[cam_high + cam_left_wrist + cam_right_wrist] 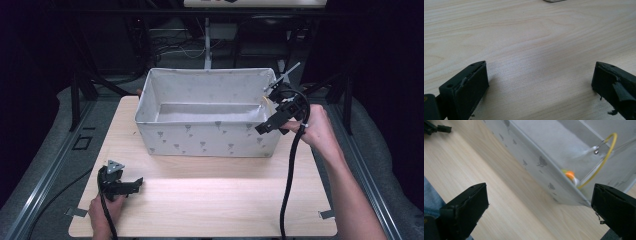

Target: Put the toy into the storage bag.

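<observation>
Nearest, left gripper resting low on the table, jaws spread wide and empty over bare wood. Farther off, right gripper held at the near right corner of the fabric bin, jaws wide apart and empty; yellow-looped item with an orange part falling or lying inside that corner, blurred. Risk: jaw catching the soft rim and tipping or dragging the bin

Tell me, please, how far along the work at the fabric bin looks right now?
Apparently done: a yellow-looped item falls, blurred, into the fabric bin. In hand: nothing; the right tool is open at the bin's right corner, and the left tool is open over the bare table. Left: seemingly nothing more to load.
</observation>
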